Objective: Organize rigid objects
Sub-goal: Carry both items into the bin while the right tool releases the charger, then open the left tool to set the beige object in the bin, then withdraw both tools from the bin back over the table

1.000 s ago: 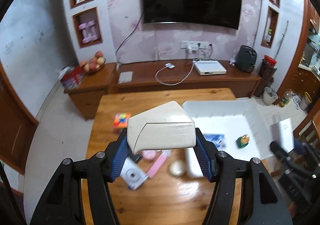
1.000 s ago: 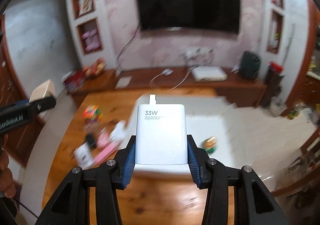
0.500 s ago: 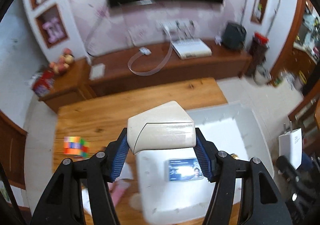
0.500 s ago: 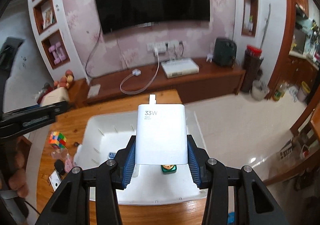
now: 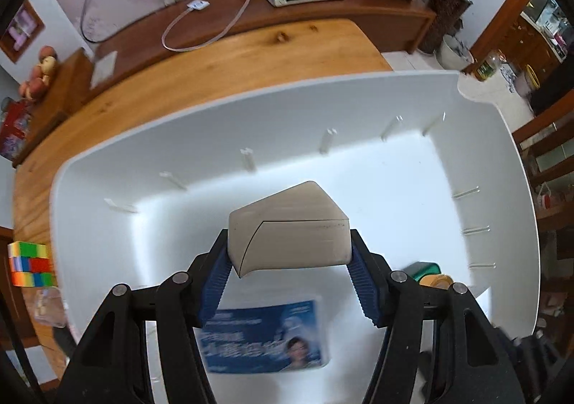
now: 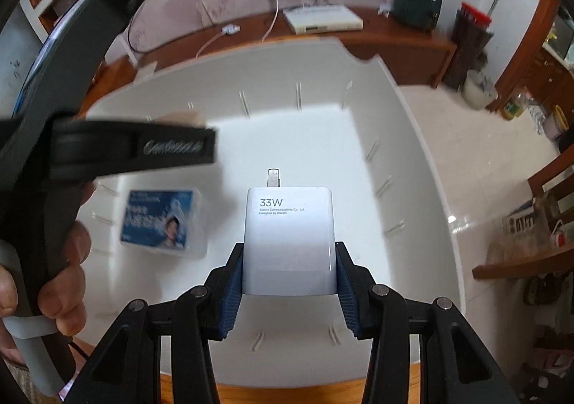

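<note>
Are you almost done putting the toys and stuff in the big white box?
Partly. A blue card and a little green thing already lie in the white box. Right now the left tongs hold a beige case and the right tongs hold a white charger, both over the box. The colourful cube is out on the table, so it is left to do.

Black tongs with ribbed blue pads, silver pivot screws, grey handle wrap.
</note>
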